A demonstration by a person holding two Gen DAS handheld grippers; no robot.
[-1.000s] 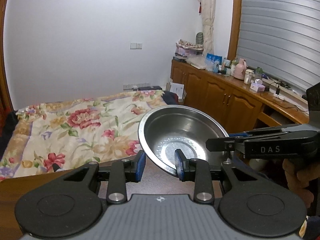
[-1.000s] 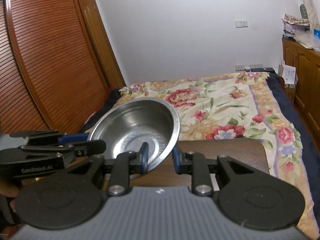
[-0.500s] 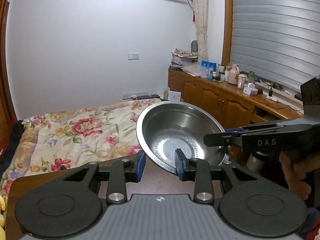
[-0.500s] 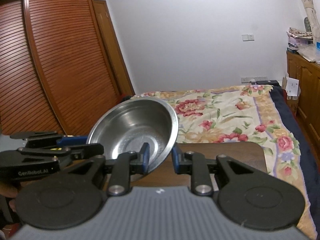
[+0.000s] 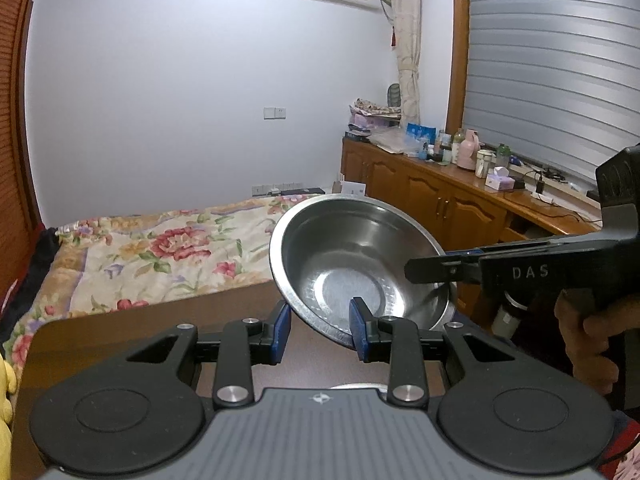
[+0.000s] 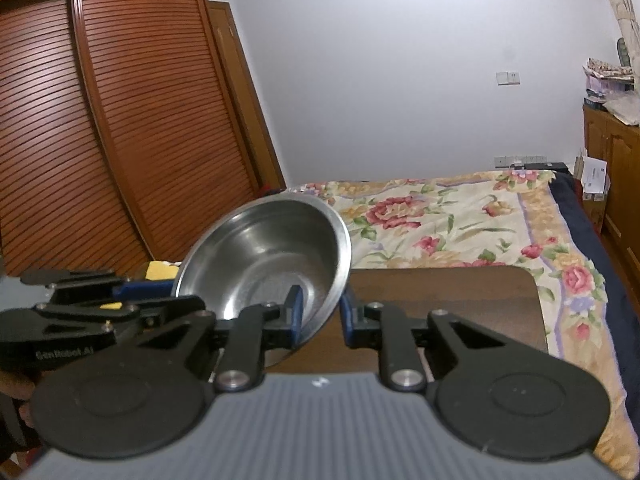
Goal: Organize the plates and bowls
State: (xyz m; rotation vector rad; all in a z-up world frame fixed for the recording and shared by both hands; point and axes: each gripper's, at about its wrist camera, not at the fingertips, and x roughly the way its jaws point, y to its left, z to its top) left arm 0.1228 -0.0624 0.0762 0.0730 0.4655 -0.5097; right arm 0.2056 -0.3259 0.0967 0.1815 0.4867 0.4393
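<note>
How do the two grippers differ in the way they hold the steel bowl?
The left gripper takes the bowl at its left rim, the right gripper at its right rim. The left gripper's fingers stand wider apart than the right gripper's. Both straddle the rim, one finger inside.

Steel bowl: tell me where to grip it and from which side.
Take the steel bowl by its thin rim, one finger inside the wall and one outside, coming in from the near edge. It tilts with its opening toward the cameras, which exposes that rim. The left gripper and right gripper straddle it this way on opposite sides.
</note>
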